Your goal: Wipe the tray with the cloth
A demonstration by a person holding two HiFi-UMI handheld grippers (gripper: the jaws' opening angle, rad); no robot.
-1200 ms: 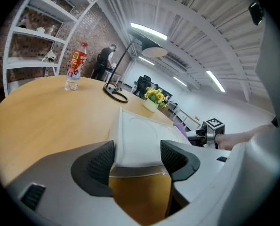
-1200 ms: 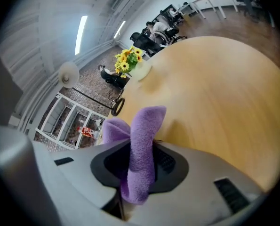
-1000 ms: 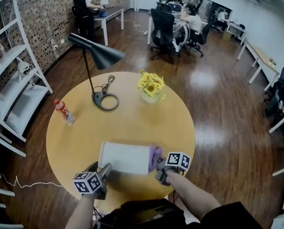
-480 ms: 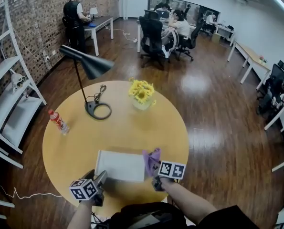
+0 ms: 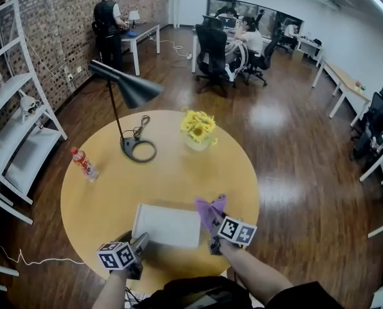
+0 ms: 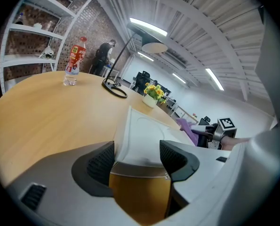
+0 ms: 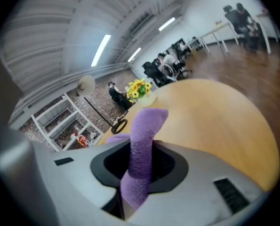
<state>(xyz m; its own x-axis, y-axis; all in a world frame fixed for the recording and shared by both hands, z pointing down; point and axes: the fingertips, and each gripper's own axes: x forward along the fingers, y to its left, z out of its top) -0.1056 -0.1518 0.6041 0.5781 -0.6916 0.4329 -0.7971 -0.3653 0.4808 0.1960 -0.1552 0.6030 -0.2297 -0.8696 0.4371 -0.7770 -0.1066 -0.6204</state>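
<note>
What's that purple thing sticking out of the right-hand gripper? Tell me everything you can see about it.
It's a purple cloth, soft and fuzzy like a towel, bunched into a thick strip. The right gripper pinches it partway along, so one end pokes out past the jaws and curls over. It sits by the right edge of the white tray on the round wooden table; whether it touches the tray can't be told.

Lamp (image 5: 130, 89), bottle (image 5: 84, 164) (red label), sunflowers (image 5: 198, 128) on table (image 5: 172, 179).
</note>
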